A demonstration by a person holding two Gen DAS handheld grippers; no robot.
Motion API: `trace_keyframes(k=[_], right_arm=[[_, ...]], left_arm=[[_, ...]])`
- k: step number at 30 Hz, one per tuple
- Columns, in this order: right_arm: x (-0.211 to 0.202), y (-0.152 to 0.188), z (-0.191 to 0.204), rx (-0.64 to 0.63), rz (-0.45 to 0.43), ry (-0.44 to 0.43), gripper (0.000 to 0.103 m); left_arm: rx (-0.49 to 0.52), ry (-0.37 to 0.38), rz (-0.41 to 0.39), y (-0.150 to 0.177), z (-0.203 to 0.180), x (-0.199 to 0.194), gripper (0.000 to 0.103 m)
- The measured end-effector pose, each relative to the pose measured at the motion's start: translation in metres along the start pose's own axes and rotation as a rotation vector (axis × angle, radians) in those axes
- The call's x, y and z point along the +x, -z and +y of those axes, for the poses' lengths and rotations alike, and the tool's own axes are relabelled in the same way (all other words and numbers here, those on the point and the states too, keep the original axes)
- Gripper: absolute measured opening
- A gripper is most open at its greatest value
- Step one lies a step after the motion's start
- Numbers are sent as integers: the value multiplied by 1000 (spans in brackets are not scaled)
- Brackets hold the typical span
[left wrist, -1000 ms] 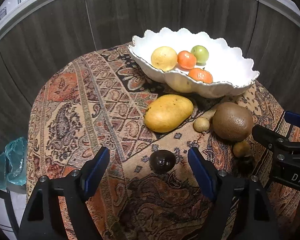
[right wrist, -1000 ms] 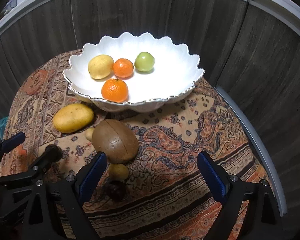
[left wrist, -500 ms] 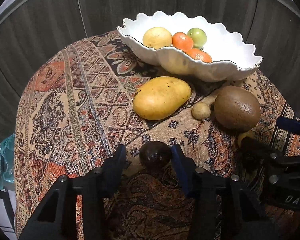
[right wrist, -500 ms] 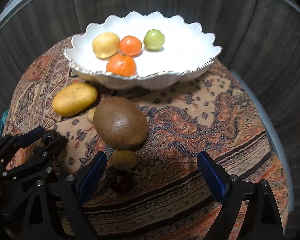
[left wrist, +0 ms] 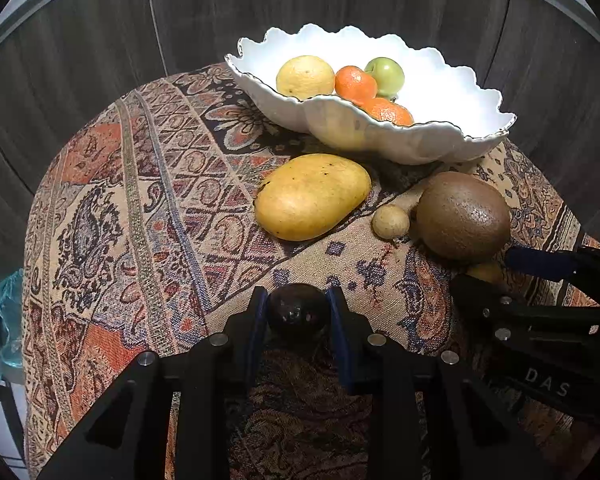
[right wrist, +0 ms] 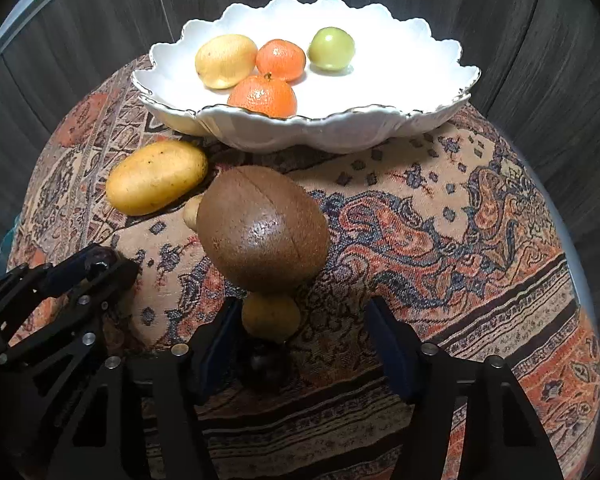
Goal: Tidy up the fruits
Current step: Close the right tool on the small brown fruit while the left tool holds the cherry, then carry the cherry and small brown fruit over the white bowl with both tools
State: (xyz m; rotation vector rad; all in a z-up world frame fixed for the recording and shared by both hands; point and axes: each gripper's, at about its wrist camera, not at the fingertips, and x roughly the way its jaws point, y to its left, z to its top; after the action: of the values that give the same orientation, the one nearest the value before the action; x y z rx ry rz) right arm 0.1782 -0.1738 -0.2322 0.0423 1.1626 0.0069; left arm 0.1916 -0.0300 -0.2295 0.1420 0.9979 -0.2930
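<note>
My left gripper [left wrist: 296, 310] is shut on a dark round fruit [left wrist: 296, 312] that rests on the patterned cloth. In the right wrist view the left gripper [right wrist: 96, 264] shows at the left edge. My right gripper [right wrist: 304, 340] points down over a small yellow fruit [right wrist: 270, 316] and its jaws are closing. That fruit lies beside the left pad, with the right pad well clear. A second dark fruit [right wrist: 266, 364] sits just below it. Behind are a large brown fruit [right wrist: 262, 228], a mango [left wrist: 312, 196] and a small tan fruit [left wrist: 390, 222]. A white scalloped bowl [right wrist: 300, 132] holds several fruits.
The round table's cloth [left wrist: 140, 220] drops off on all sides. Dark wood panels [left wrist: 260, 8] close in behind the bowl. A teal glass object [left wrist: 2, 320] sits below the table's left edge. Bare cloth [right wrist: 460, 220] stretches to the right of the brown fruit.
The left jaws have closed from wide apart onto the dark fruit. The right gripper has sunk toward the small yellow fruit and its jaws have narrowed.
</note>
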Motion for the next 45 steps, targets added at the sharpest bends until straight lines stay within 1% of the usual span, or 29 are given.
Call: trace_keyframes(k=[2,3,4,5,6,7,12,24,36,45], right_arm=[[0,-1,1,-5,-3,-3,58],[0,-1,2,-10,-6,-6,52],[-1,-1,4,-16,-9,-11,44],[-2,-2,5,-21,-11,-18,39],[-2,-2,7,-26,-11,-23,32],[-3,-2,9,-31,-13,-27,28],[-4,-1,11,-29,-18,-28,28],[-31,-1,-2,4,-47,-51,28],[-59,-8,-15,23,-105,-42,28],[-83,-29,-25,36,-182,-13,28]], left_arm=[[1,-3,1,0,0,0,30],[1,-5,1,0,0,-1,30],[1,-6,1,0,0,-1,30],[1,-8,2,0,-1,-2,30],[0,-12,3,0,-1,-2,30],[-2,-15,4,0,0,-2,30],[-7,-23,10,0,-1,-5,30],[-9,-29,-5,-13,-8,-24,30],[-2,-19,-45,-34,-21,-46,30],[4,-5,-76,-57,-29,-59,29]])
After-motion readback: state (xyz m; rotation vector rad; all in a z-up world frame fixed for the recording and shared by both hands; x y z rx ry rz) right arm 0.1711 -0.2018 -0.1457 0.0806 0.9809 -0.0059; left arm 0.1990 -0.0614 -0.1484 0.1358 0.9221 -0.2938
